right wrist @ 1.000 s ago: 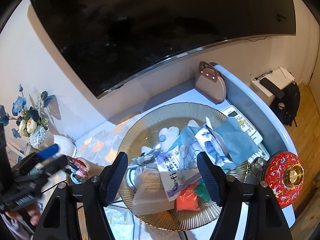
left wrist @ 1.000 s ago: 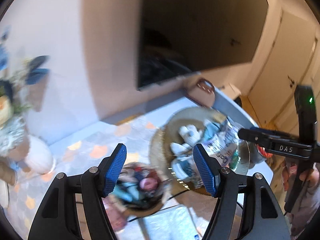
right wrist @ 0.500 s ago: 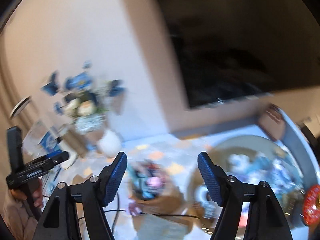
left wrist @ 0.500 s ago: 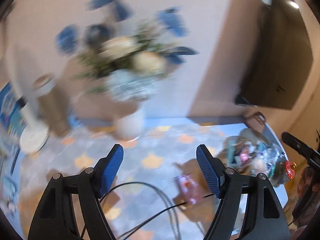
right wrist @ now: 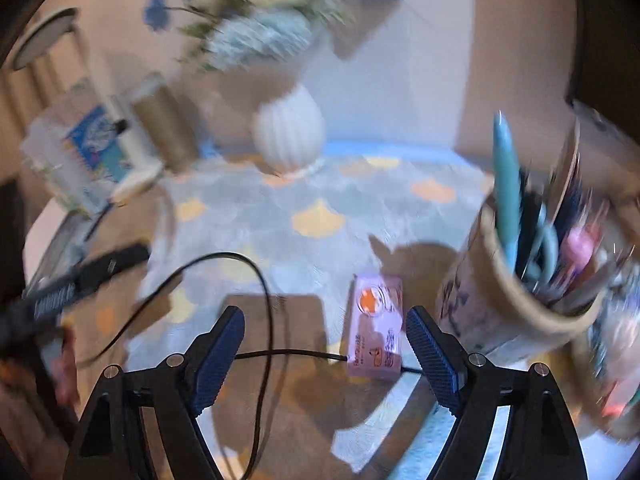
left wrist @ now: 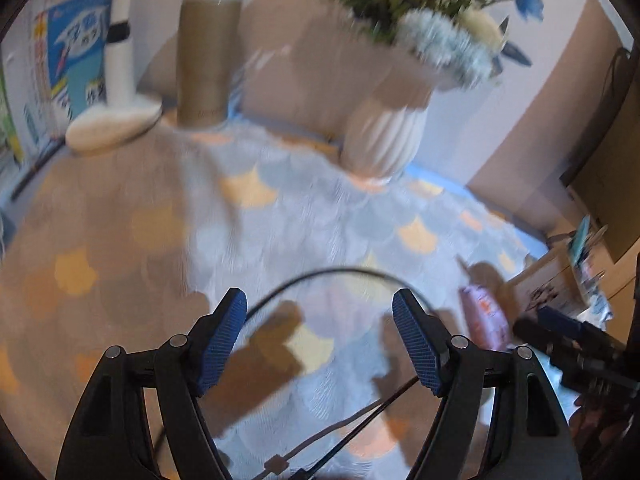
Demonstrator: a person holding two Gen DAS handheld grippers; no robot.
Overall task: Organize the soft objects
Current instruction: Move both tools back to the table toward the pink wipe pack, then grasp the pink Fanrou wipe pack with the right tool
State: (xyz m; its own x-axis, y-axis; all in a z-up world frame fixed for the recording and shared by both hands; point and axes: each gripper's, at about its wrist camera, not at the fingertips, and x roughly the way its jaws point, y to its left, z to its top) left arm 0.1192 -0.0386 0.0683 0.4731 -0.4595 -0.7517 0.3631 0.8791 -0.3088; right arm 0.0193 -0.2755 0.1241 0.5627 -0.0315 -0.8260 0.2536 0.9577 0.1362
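Note:
A small pink tissue packet [right wrist: 375,332] lies flat on the patterned tablecloth [right wrist: 320,220]. My right gripper [right wrist: 325,330] hangs above it with its jaws opening. The packet shows between the fingers, close to the right one, and no pad touches it. In the left wrist view the same packet [left wrist: 485,322] lies to the right of my left gripper [left wrist: 319,320], which is open over bare cloth with nothing between its fingers. The right gripper [left wrist: 572,344] shows as a dark bar at that view's right edge. The left gripper [right wrist: 80,276] shows at the left of the right wrist view.
A cardboard pen holder [right wrist: 516,312] full of pens stands just right of the packet. A black cable [right wrist: 264,292] loops across the cloth. At the back stand a white ribbed vase [left wrist: 384,136] with flowers, a brown cylinder [left wrist: 208,52], a white lamp base [left wrist: 114,122] and a blue box [left wrist: 76,60].
Both views have swung left, away from the big plate of packets, and sunk toward the tablecloth. The pink packet now shows between the right fingers. The right jaws stand wider.

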